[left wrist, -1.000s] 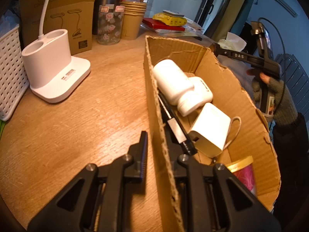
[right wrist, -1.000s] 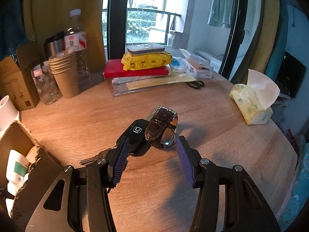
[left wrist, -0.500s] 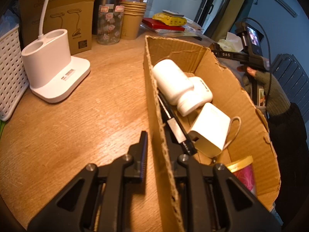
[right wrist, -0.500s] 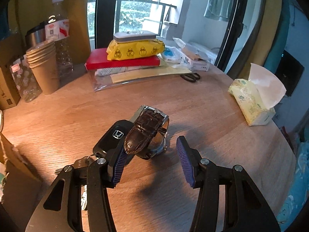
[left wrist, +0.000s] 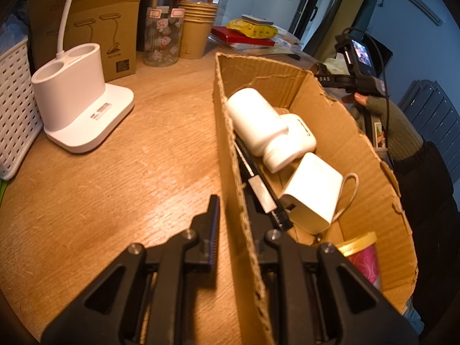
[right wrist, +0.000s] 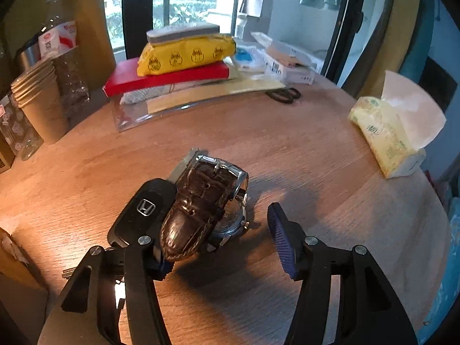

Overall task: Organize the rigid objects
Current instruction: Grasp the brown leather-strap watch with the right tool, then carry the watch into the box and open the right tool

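In the right wrist view a brown leather-strap watch (right wrist: 204, 210) stands on the wooden table beside a black Honda car key (right wrist: 143, 211). My right gripper (right wrist: 221, 244) is open with the watch between its fingers; the left finger is partly hidden behind the strap. In the left wrist view my left gripper (left wrist: 233, 215) is shut on the near wall of a cardboard box (left wrist: 230, 155). The box holds a white bottle (left wrist: 253, 120), a white charger (left wrist: 313, 192), a black pen-like item (left wrist: 258, 187) and a pink tin (left wrist: 362, 258).
A white lamp base (left wrist: 77, 100), white basket (left wrist: 14, 109), paper cups (left wrist: 198, 31) and glass jar (left wrist: 161, 40) stand on the left. A stack with a red book (right wrist: 166, 77), scissors (right wrist: 284, 95) and tissue pack (right wrist: 388, 138) lie beyond the watch.
My right gripper has moved forward, so the watch now sits between its open fingers. The left gripper has stayed shut on the box wall.
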Available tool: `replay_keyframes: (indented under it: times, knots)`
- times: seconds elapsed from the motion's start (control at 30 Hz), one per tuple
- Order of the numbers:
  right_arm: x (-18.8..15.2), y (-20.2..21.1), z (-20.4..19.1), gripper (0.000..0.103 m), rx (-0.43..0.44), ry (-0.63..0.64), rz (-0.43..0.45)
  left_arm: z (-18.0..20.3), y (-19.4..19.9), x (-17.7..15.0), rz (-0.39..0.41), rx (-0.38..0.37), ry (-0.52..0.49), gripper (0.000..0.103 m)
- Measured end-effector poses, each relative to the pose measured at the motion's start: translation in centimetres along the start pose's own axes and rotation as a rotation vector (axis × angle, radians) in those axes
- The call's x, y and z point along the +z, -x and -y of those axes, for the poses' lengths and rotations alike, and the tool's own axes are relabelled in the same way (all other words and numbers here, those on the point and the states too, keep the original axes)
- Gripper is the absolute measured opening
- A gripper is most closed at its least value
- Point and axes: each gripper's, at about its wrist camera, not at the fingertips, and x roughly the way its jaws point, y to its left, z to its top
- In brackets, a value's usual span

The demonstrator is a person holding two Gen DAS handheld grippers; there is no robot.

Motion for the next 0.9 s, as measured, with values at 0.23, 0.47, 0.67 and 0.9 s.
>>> replay_keyframes:
  times: [0.23, 0.47, 0.67, 0.9]
  knots:
    - [0.4, -0.7, 0.4, 0.053, 0.06, -0.016, -0.006, 0.1, 0.1, -0.1, 0.0, 0.0, 0.0, 0.017]
    - [0.1, -0.1, 0.2, 0.045, 0.07, -0.013, 0.002, 0.2, 0.1, -0.1, 0.0, -0.001, 0.0, 0.017]
    - [-0.7, 1.1, -0.5, 0.045, 0.072, 0.003, 0.025, 0.1, 0.1, -0.1, 0.0, -0.001, 0.0, 0.017]
    - [-2.0, 4.6, -0.7, 0.045, 0.083, 0.005, 0.075, 0.1, 0.1, -0.1, 0.0, -0.001, 0.0, 0.017]
